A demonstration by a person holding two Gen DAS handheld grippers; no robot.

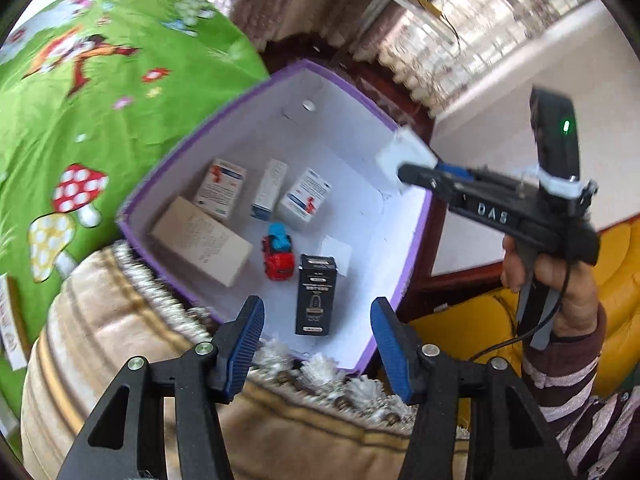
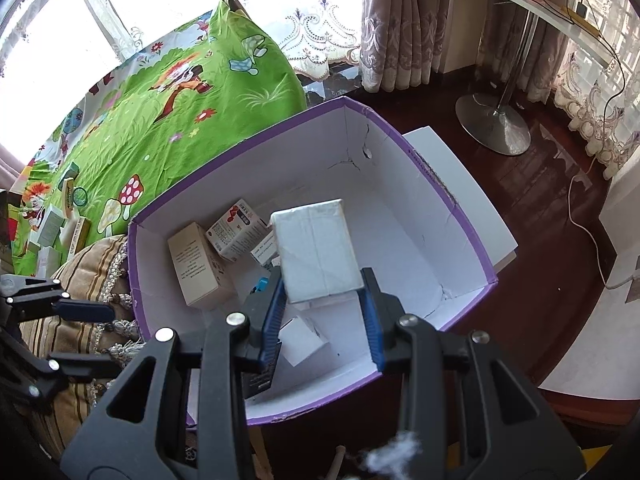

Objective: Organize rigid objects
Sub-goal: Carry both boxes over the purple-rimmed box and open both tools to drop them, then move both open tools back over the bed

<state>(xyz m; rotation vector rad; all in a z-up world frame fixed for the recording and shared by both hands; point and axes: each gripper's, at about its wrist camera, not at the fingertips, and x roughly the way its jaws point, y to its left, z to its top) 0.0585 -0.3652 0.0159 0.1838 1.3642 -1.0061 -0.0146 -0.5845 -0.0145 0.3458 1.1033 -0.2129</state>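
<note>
The right gripper (image 2: 323,312) is clamped on a white wrapped packet (image 2: 316,250), its blue pads pressing the packet's lower sides, and holds it above the open purple-rimmed cardboard box (image 2: 472,240). The left gripper (image 1: 318,344) hangs over the box's near edge with its jaws partly apart and nothing between them. On the white box floor lie a long beige carton (image 1: 202,240) at the left wall, two white medicine cartons with red print (image 1: 220,186) (image 1: 306,198) and a slim white carton (image 1: 269,188) toward the far side, a red and blue toy car (image 1: 277,252) in the middle, and a black carton (image 1: 316,294) toward the near edge. The box rests against a striped tasselled cushion (image 1: 132,308), beside a green cartoon-print bedsheet (image 1: 100,92).
</note>
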